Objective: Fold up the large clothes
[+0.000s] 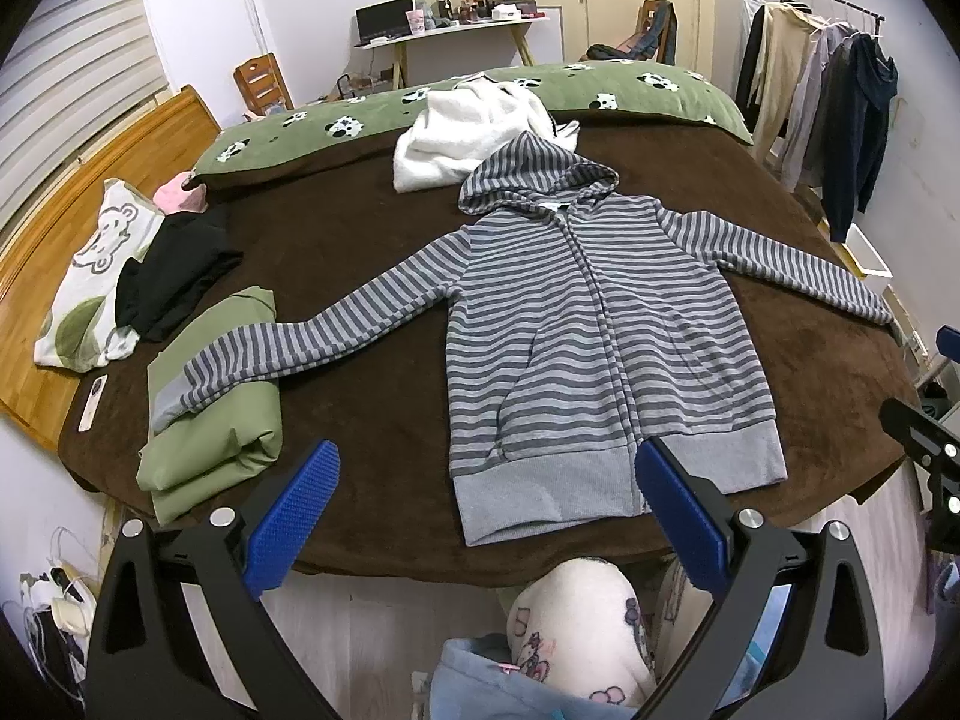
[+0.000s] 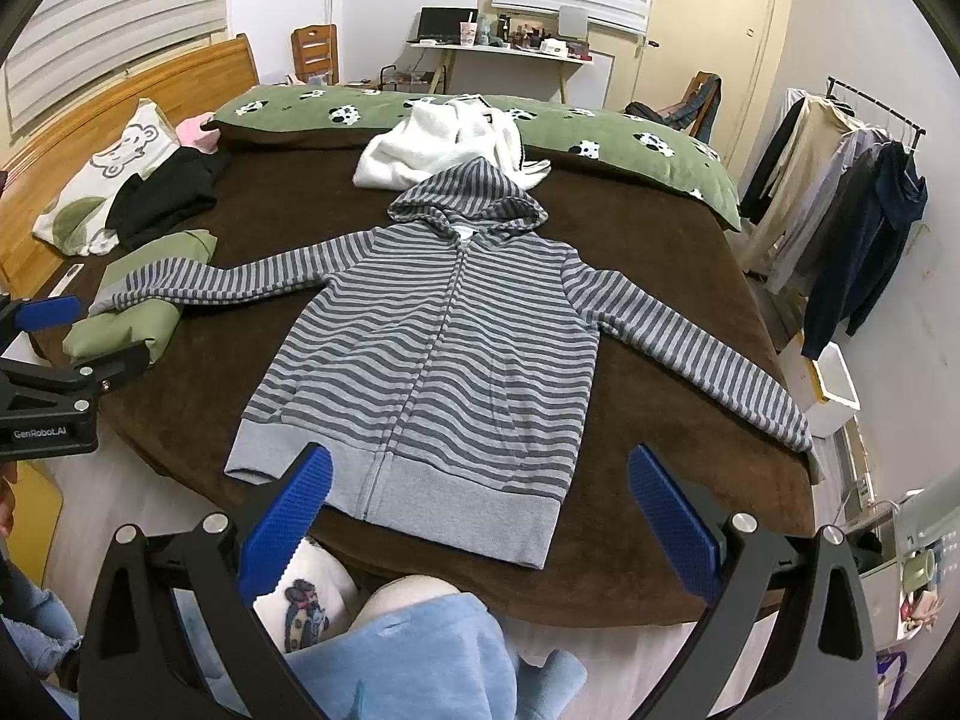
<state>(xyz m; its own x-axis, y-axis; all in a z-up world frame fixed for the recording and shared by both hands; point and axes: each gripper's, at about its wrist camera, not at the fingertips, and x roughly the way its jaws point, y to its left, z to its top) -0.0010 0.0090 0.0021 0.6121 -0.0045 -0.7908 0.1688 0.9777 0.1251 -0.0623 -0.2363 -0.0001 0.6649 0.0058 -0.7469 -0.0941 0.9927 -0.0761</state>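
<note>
A grey striped zip hoodie point(image 1: 576, 324) point(image 2: 432, 354) lies flat and face up on the brown bed cover point(image 1: 372, 276) point(image 2: 660, 264), sleeves spread wide, hood toward the far side. Its left cuff rests on a folded green garment point(image 1: 222, 420) point(image 2: 129, 324). My left gripper point(image 1: 486, 516) hovers open over the near bed edge, just short of the hoodie's hem, with nothing between its blue pads. My right gripper point(image 2: 477, 516) is also open and empty above the hem's near edge. The left gripper's body point(image 2: 48, 384) shows at the left edge of the right wrist view.
A white fleece garment point(image 1: 456, 138) point(image 2: 432, 150) lies behind the hood. A black garment point(image 1: 174, 276) and a bear-print pillow point(image 1: 96, 276) sit at the left. A green panda bolster point(image 1: 540, 90) lines the far side. A clothes rack point(image 2: 840, 216) stands right. A person's knees point(image 1: 576, 630) are below.
</note>
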